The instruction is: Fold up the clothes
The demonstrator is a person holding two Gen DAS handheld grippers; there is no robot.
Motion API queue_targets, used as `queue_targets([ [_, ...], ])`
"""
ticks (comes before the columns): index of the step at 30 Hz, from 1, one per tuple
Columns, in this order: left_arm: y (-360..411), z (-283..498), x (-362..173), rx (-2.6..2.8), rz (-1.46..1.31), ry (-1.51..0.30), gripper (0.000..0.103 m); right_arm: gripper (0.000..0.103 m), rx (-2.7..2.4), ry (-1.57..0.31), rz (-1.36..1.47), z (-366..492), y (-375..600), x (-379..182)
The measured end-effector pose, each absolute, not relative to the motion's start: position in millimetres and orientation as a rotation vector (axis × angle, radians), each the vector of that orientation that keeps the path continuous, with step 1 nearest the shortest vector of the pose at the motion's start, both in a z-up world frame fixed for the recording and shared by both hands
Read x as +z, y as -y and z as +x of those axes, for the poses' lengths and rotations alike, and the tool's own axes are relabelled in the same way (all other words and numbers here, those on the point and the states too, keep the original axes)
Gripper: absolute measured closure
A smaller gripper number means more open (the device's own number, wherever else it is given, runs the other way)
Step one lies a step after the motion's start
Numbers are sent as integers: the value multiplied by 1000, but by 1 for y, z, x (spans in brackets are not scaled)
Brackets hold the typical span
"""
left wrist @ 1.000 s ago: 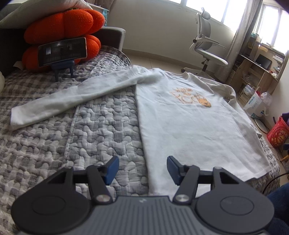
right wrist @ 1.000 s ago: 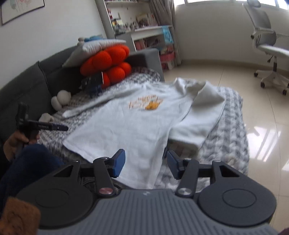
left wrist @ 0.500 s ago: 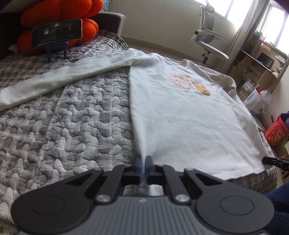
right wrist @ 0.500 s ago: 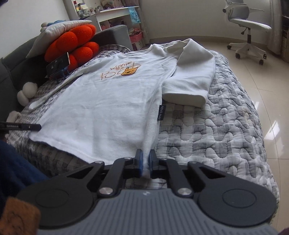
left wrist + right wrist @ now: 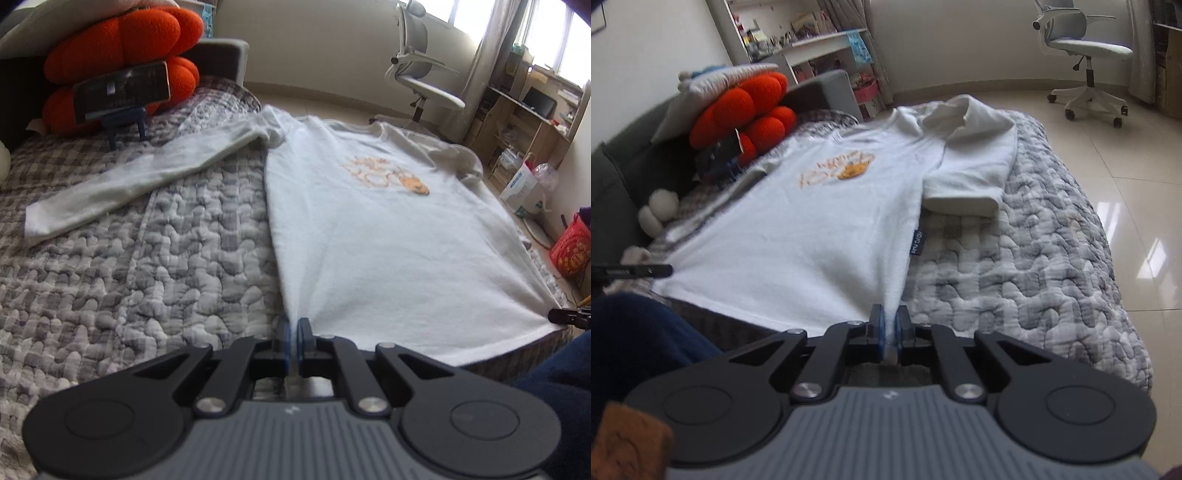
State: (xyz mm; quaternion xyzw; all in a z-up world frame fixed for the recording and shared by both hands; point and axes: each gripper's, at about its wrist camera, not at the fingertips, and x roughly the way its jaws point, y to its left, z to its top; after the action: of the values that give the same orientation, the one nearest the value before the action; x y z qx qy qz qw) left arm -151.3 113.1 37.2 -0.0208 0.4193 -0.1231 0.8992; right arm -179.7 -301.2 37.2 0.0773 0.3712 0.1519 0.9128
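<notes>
With both hem corners pinched, my left hand-held gripper (image 5: 294,334) and right hand-held gripper (image 5: 890,328) clamp the white shirt (image 5: 388,236) lying flat on the bed (image 5: 147,266), likely so the hem lifts evenly for folding.

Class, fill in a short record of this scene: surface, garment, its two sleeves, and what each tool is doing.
surface: grey quilted cover
garment: white long-sleeved shirt, print side up
sleeve by the orange cushion: stretched out flat
other sleeve: folded back on itself
left tool: shut on the shirt's hem corner
right tool: shut on the opposite hem corner
</notes>
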Motion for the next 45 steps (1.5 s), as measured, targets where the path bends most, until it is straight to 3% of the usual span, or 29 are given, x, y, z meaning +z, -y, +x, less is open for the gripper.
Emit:
queue_targets([
  [3, -115, -149, 31, -248, -30, -872, 92, 92, 314, -769, 71, -177, 293, 26],
  [5, -121, -148, 37, -220, -25, -848, 79, 82, 313, -732, 35, -178, 299, 34],
  [6, -123, -147, 41, -191, -5, -827, 68, 70, 296, -707, 19, -178, 303, 39],
  [7, -125, -146, 45, -167, 12, -807, 66, 63, 276, -689, 13, -175, 310, 43],
  [17, -112, -103, 50, -143, 10, -770, 63, 62, 186, -683, 37, -111, 343, 41],
  [22, -93, -80, 40, -160, 30, -767, 60, 49, 190, -678, -12, -81, 338, 33],
  [27, -80, -57, 29, -170, 64, -767, 56, 49, 177, -678, -95, -55, 327, 22],
  [29, -76, -53, 23, -171, 89, -750, 50, 54, 169, -675, -84, -48, 328, 22],
  [31, -76, -51, 20, -172, 99, -736, 45, 90, 142, -676, -72, -44, 332, 25],
  [32, -76, -51, 20, -174, 99, -731, 45, 95, 123, -676, -68, -43, 335, 26],
  [45, -79, -52, 17, -174, 82, -719, 45, 97, -145, -527, 54, -60, 412, 92],
])
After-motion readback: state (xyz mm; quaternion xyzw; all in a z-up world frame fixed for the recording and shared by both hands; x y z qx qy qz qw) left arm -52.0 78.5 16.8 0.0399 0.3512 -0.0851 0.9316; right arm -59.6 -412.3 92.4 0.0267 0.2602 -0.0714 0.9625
